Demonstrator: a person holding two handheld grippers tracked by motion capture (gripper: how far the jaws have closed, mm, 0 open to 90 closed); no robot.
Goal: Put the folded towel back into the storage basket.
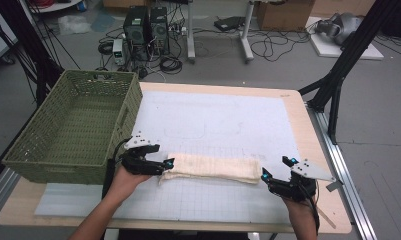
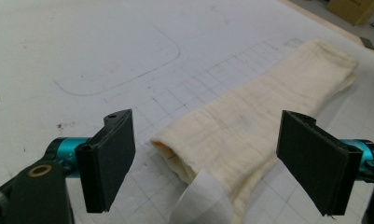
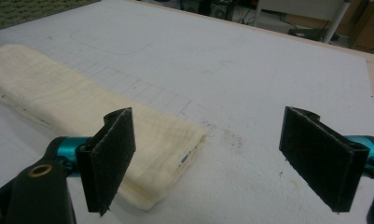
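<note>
The bench carries a green basket at nine o'clock. The folded cream towel lies at six o'clock. The left hand-held gripper and right hand-held gripper flank its ends, jaws wide apart, empty. Each should probably straddle every layer before pinching.
</note>
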